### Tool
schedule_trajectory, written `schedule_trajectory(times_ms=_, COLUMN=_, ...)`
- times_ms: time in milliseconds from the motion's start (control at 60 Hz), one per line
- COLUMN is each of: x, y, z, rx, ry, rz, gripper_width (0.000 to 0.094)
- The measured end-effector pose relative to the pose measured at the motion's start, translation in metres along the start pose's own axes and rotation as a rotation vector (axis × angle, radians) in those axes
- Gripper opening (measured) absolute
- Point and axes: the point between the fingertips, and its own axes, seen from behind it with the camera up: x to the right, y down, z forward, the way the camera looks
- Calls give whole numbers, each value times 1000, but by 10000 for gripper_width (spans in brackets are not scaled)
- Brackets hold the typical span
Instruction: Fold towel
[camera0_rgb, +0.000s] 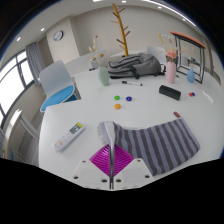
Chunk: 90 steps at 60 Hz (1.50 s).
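Grey-and-white striped cloth is what we see first: the towel (158, 143) lies on the white desk (120, 115), just ahead of the tongs (108, 160) and spreading off to their right. Its near corner reaches in btw the two fingers, lying over the magenta pads (104, 157). Part of the cloth looks doubled over w/ a darker edge strip along the left side. We can't tell whether the tongs are pinching the cloth or just sitting around it; the fingertips are mostly covered by the fabric.

To the left of the tongs, near the desk edge, a small white remote-like device (70, 136) lies flat, apart from the towel. Further out, mid-desk, we see a purple disc (117, 104) and a yellow-orange one (126, 97) close together, w/ another small purple item (140, 86) beyond them. A dark, flat rectangular thing (170, 92) sits right of centre, w/ a small dark item (193, 93) near it.

At the far end of the desk a grey backpack (134, 66) lies slumped. Behind it rises a wooden coat stand (120, 28) w/ pegs. Right of the bag stands a pink bottle (172, 69), and a red-topped stool or small table (186, 45) is beyond, w/ more clutter we can't make out.

Left of the desk, a chair w/ a blue seat (62, 88) stands by the windows. A round wall clock (59, 35) hangs on the back wall.
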Motion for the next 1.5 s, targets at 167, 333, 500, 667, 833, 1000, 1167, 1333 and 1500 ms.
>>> schedule_trajectory(times_ms=167, x=23, y=-61, z=-43, rx=76, ry=-22, rz=120, gripper_width=22)
schedule_trajectory(times_ms=333, x=118, y=-64, z=-44, rx=62, ry=90, rz=126, gripper_width=22)
schedule_trajectory(times_ms=500, x=196, y=-37, z=-27, rx=21, ry=213, rz=55, gripper_width=24)
schedule_trajectory(times_ms=667, x=223, y=-17, z=-11, rx=-4, ry=250, rz=-5, gripper_width=413)
schedule_trajectory(times_ms=833, x=219, y=-48, z=-67, rx=71, ry=277, rz=-97, gripper_width=858)
schedule_trajectory(times_ms=1000, x=183, y=-72, z=-197, rx=93, ry=270, rz=-109, gripper_width=851)
schedule_trajectory(times_ms=1167, x=153, y=-64, z=-293, rx=93, ry=264, rz=-111, gripper_width=852)
schedule_trajectory(times_ms=1333, x=149, y=-58, z=-324, rx=119, ry=302, rz=-71, gripper_width=849)
schedule_trajectory(times_ms=1500, x=146, y=-58, z=-331, rx=135, ry=287, rz=-83, gripper_width=850)
